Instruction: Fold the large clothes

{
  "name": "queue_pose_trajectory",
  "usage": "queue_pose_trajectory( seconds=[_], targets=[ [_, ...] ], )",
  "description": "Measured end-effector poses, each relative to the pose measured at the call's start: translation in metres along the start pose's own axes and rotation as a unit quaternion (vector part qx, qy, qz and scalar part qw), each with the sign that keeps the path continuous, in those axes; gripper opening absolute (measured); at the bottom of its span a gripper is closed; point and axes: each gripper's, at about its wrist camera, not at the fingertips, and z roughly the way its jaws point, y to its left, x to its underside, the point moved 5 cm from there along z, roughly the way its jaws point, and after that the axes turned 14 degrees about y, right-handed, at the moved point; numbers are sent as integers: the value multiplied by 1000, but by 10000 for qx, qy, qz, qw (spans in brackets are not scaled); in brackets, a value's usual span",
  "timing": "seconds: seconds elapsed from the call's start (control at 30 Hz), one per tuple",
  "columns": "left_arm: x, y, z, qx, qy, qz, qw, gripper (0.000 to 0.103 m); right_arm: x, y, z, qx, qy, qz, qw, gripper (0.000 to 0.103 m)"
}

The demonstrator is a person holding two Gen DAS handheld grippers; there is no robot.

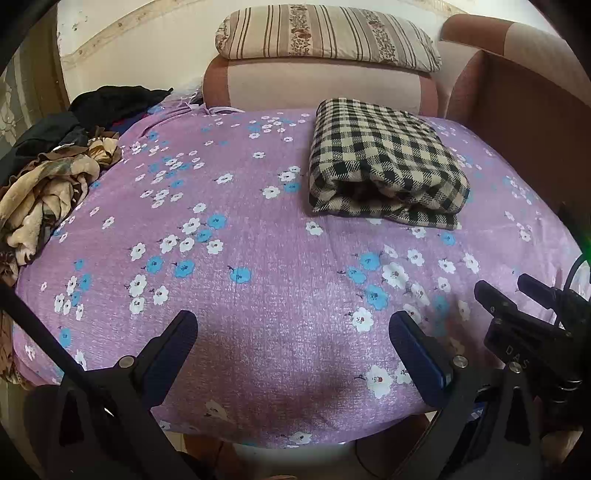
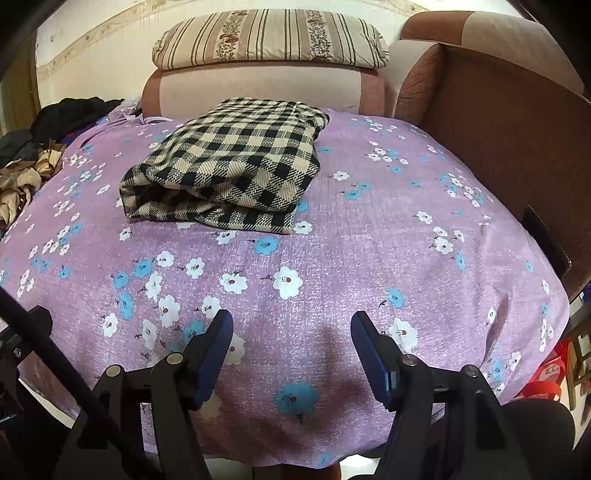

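The left gripper [image 1: 293, 321] hung with its jaws wide apart and nothing between them, only the purple floral bedsheet [image 1: 258, 240] below. The right gripper [image 2: 291, 321] was likewise spread, its blue pads clear of any cloth, over the same sheet [image 2: 369, 240].

The folded checkered garment [image 1: 380, 162], black and beige, lay on the sheet ahead of the left gripper and off to its right, well apart from the fingertips. From the right wrist camera the same checkered garment [image 2: 229, 166] sat ahead and to the left of the right gripper, its rolled, open fold facing the camera.

Only the left wrist view showed the heap of unfolded clothes [image 1: 48, 199] in full: crumpled tan and brown fabric far to the left of the left gripper, with dark garments [image 1: 110, 99] piled behind it. In the right wrist view that heap [image 2: 22, 184] was just a sliver at the left edge. The left wrist view also caught the right gripper's black body [image 1: 535, 325] just beside the left gripper's right finger.

The right wrist view alone showed more of the brown sofa arm [image 2: 498, 129] to the right. Both views showed the striped pillow [image 1: 325, 35] on the sofa back beyond the garment.
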Motion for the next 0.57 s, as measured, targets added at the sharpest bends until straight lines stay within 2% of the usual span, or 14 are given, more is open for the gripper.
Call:
queue_pose_trajectory(
  seconds=[0.3, 0.57],
  targets=[
    [3, 0, 14, 243, 285, -64, 9993, 103, 0, 11, -4, 201, -178, -264, 9993, 72],
    [5, 2, 14, 305, 254, -123, 9991, 103, 1, 14, 1, 248, -111, -321, 9991, 73]
  ],
)
